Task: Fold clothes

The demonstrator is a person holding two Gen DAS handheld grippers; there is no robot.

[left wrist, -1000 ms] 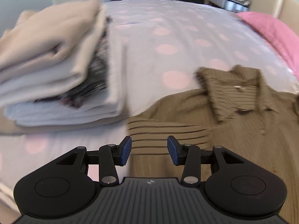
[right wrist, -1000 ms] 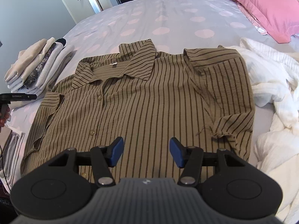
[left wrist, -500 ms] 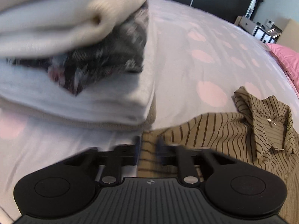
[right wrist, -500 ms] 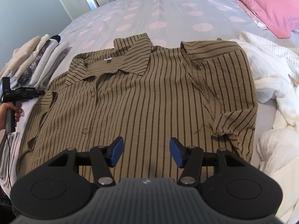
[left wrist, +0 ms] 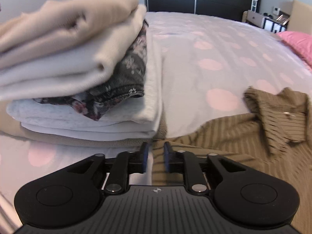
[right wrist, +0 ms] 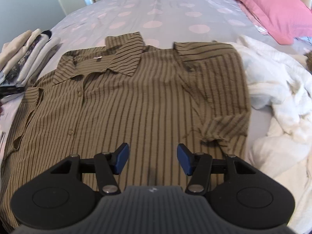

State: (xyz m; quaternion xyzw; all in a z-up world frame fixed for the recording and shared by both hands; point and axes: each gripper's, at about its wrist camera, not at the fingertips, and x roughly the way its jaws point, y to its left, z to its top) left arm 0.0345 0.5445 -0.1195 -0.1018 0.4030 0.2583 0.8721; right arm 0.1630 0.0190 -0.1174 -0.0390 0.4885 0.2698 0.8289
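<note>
- Brown striped shirt (right wrist: 140,97) spread front-up across the middle of the right wrist view, collar toward the top of the frame, on a pale bed (right wrist: 156,9) dotted with pink
- Looks thin, light and limp; likely to sag and crease wherever unsupported, so best lifted at a seam, cuff or shoulder edge rather than mid-panel
- Left sleeve folded in along the left edge of the frame; right sleeve (right wrist: 220,124) folded in at centre right, its cuff puckered
- Left tool (left wrist: 155,157) low in the lower centre of its view, jaws narrow and just reopening after a squeeze, striped sleeve edge lying between them; cannot tell whether the pads still pinch it
- Right tool (right wrist: 152,160) hovering above the lower front of the shirt, jaws apart, nothing between them
- Stack of folded clothes (left wrist: 78,74) filling the upper left of the left wrist view, just beside the sleeve; easily nudged
- Pink pillow (right wrist: 273,5) upper right, rumpled white laundry (right wrist: 282,101) at right, touching the shirt's edge
</note>
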